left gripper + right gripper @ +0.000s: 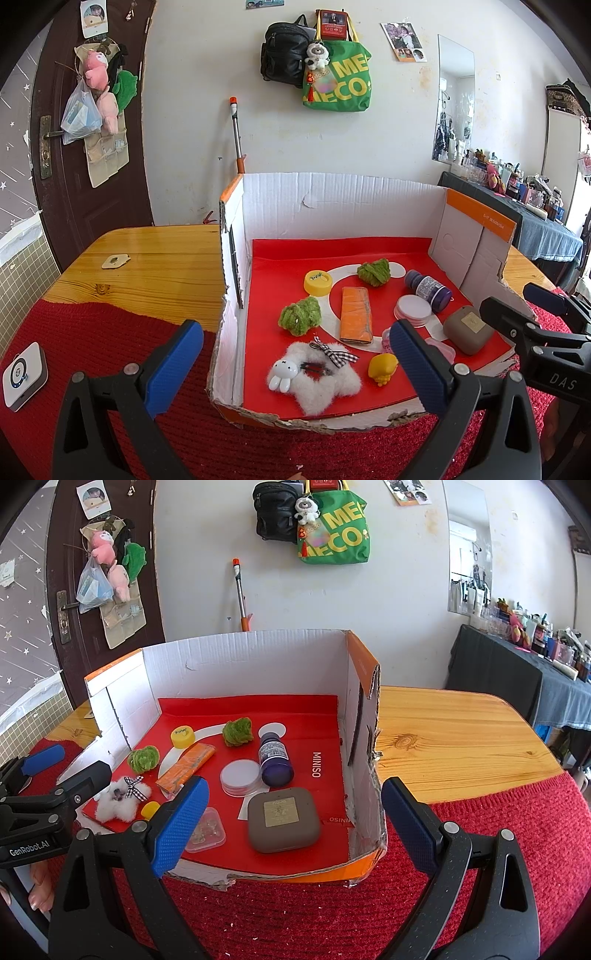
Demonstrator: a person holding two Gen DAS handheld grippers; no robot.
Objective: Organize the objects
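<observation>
A cut-open cardboard box (pixel 332 199) (pixel 243 653) lined in red holds several small things. They include two green fuzzy balls (pixel 300 315) (pixel 238 731), a yellow cap (pixel 317 282), an orange pack (pixel 355 314), a purple bottle (pixel 274 755), a round white jar (pixel 240 777), a grey-brown square case (pixel 283 820), a clear plastic box (pixel 207 830), a white furry star with a bunny clip (pixel 317 373) and a yellow toy (pixel 384 363). My left gripper (pixel 295 373) is open before the box's near left corner. My right gripper (pixel 291 827) is open at the near right, empty.
The box sits on a wooden table (pixel 450 731) partly covered by a red knitted cloth (pixel 295 915). A small white device (pixel 24 374) lies on the cloth at far left. A beige patch (pixel 115 261) lies on the wood. A cluttered dresser (pixel 524 653) stands at right.
</observation>
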